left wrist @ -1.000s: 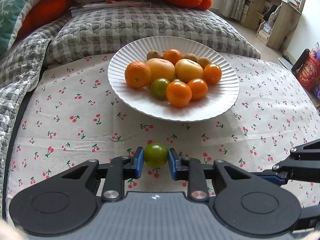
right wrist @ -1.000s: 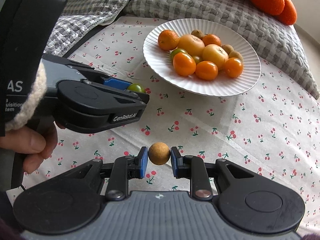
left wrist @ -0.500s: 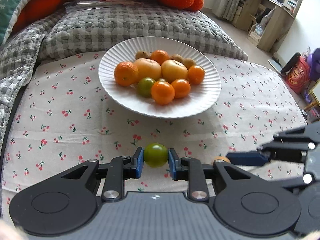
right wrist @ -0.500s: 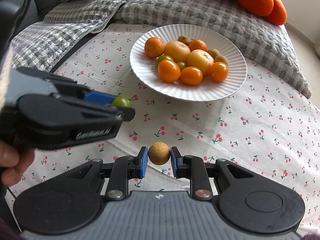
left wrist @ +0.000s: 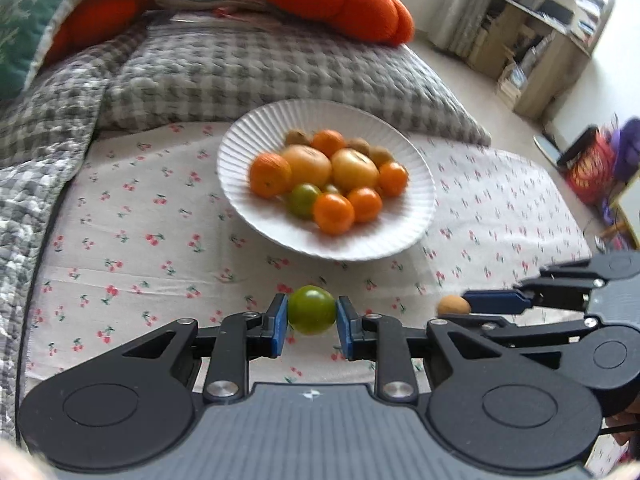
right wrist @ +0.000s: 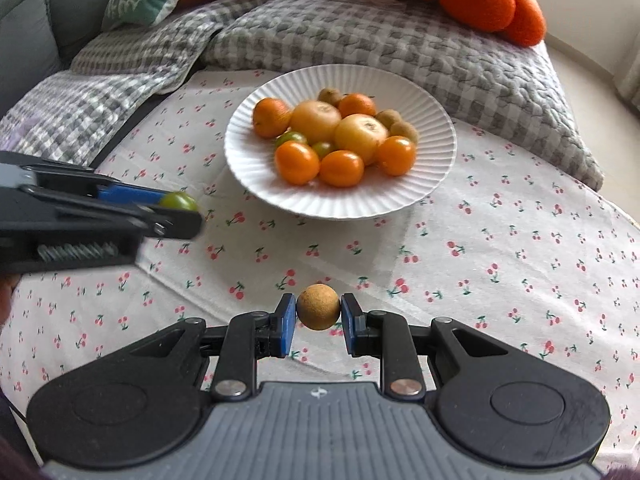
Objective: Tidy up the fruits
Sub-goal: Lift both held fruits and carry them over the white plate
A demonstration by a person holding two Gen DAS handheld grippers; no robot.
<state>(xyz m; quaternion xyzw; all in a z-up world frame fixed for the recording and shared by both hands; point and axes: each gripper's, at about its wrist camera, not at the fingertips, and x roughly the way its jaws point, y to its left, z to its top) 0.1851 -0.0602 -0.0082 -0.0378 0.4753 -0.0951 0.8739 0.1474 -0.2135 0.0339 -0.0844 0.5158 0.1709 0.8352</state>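
Two fruits were gripped: the left gripper had its jaws clamped on a round green tomato, the right gripper on a round brown fruit; neither showed a long axis. Both hung above the cherry-print cloth. At 12 o'clock sat the white plate, heaped with oranges and tomatoes.
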